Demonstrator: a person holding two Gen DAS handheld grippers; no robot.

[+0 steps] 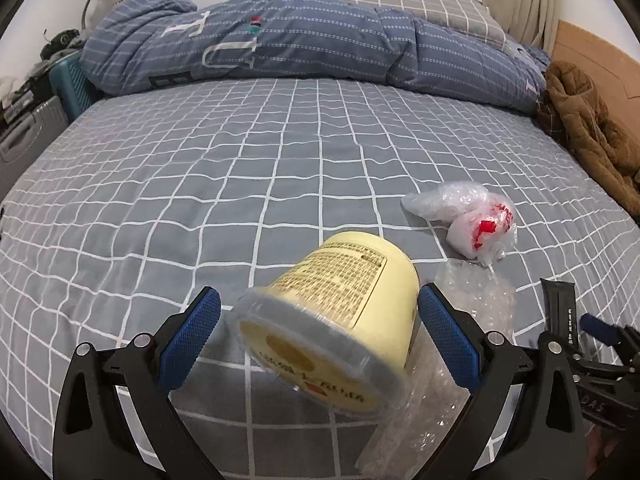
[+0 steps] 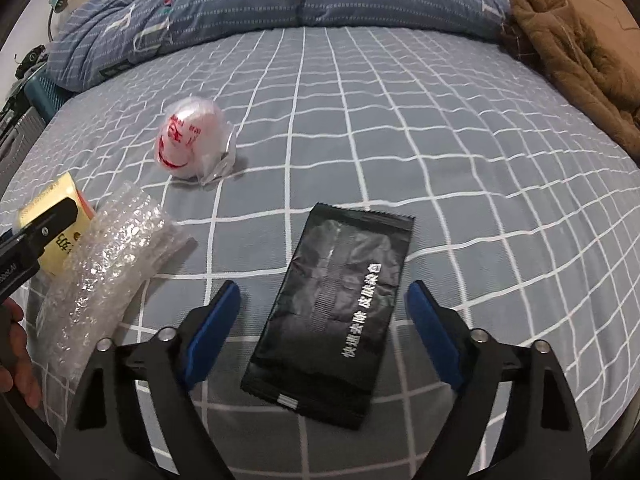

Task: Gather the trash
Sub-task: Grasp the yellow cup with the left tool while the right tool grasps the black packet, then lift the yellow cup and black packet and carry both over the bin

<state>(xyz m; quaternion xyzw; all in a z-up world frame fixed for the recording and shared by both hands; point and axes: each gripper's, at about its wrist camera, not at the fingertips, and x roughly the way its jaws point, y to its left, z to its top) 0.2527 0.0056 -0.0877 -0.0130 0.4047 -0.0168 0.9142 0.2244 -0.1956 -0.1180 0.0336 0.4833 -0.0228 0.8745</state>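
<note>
One tub (image 1: 340, 312) between left hand-held gripper (image 1: 320, 340) pads.

Here's the bed (image 1: 224, 168), grey sheet with a white grid. 4 bits of trash lie on it: a pale yellow tub (image 1: 340, 312) tipped on its side, bubble wrap (image 2: 108, 252) just beside it, a knotted plastic bag (image 2: 192, 140) with red print, a flat black sachet (image 2: 332, 316). A blue quilt (image 1: 280, 36) is heaped along the far edge, a brown coat (image 1: 592, 128) at right.

A pale yellow tub (image 1: 340, 320) lies tipped on its side, its lidded end nearest. Right of it rests crumpled bubble wrap (image 2: 108, 256), then a flat black sachet (image 2: 332, 316). Farther off sits a balled white plastic bag (image 2: 192, 144) with red print.
</note>
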